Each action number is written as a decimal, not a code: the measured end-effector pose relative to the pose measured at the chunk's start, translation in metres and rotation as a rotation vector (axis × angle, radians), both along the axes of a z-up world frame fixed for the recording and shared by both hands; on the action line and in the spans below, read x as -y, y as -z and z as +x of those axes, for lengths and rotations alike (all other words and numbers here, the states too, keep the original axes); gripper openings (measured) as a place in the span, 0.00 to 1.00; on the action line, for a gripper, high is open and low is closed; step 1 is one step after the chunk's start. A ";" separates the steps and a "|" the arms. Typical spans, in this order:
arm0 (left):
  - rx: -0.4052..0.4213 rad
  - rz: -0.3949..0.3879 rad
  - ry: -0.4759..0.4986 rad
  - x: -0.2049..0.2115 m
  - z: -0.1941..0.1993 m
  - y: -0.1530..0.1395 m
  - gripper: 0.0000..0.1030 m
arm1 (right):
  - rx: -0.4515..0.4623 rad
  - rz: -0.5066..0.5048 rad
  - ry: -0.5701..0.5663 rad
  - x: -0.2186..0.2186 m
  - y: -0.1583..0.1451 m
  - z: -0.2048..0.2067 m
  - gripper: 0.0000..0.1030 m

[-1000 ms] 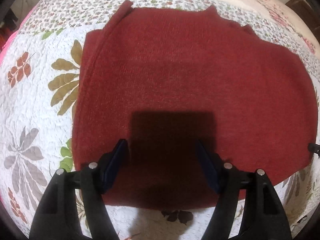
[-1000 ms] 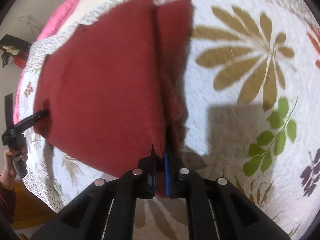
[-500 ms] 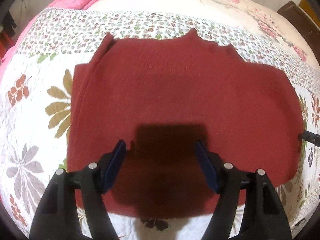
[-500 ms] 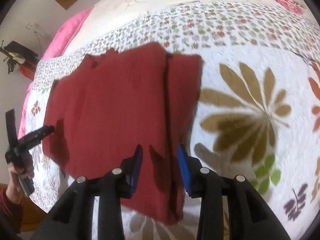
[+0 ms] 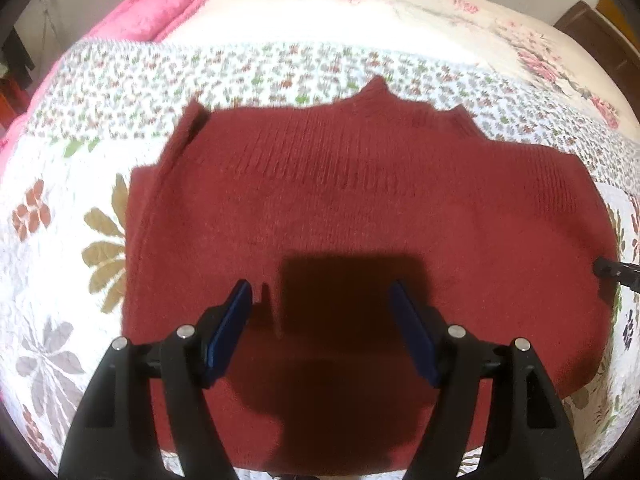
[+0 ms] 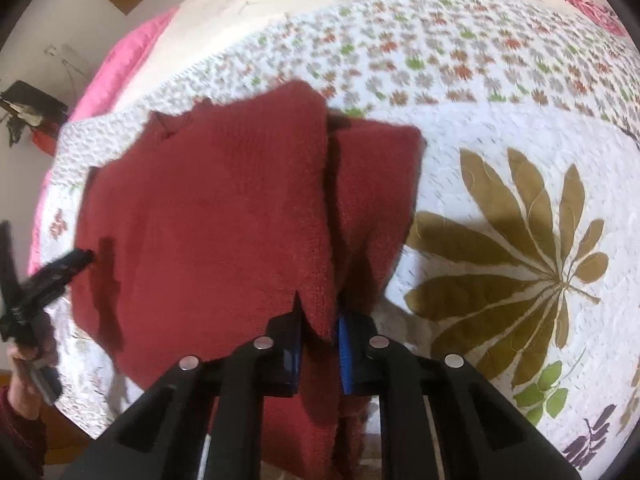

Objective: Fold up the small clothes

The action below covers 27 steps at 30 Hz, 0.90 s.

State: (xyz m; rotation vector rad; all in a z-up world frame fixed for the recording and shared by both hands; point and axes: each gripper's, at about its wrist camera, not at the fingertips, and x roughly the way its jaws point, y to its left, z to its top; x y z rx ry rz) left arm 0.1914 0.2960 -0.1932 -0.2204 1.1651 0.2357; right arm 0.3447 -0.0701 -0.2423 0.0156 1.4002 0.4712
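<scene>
A red knit sweater (image 5: 360,208) lies spread flat on a floral quilt (image 5: 72,208), its neckline at the far edge. My left gripper (image 5: 320,292) hovers open over the sweater's near middle, nothing between its blue pads. In the right wrist view, the sweater (image 6: 208,216) shows a side strip folded along its right edge. My right gripper (image 6: 318,320) is shut on that folded edge, and a flap of red knit sticks up between the fingers. The right gripper's tip (image 5: 612,270) shows at the sweater's right side. A hand holds the left gripper (image 6: 56,272) at the far left.
A pink blanket (image 5: 160,12) and a cream flowered cover (image 5: 400,20) lie beyond the quilt. Dark wooden furniture (image 5: 600,40) stands at the back right. The quilt (image 6: 520,220) to the right of the sweater bears large leaf prints.
My right gripper held the edge, let go and opened half a second ago, and has now closed on the folded edge again. The left gripper stayed open and drew back from the sweater.
</scene>
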 end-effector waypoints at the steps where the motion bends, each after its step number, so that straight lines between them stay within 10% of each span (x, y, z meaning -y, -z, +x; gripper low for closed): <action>1: 0.004 0.004 0.005 0.001 0.000 -0.002 0.69 | -0.007 -0.006 0.003 0.000 0.004 0.001 0.14; 18: 0.077 0.045 0.026 0.001 -0.010 -0.026 0.69 | -0.011 0.009 0.074 0.008 0.026 -0.004 0.20; 27: 0.111 0.081 0.047 0.007 -0.014 -0.040 0.72 | 0.038 0.040 0.098 0.041 -0.014 -0.027 0.71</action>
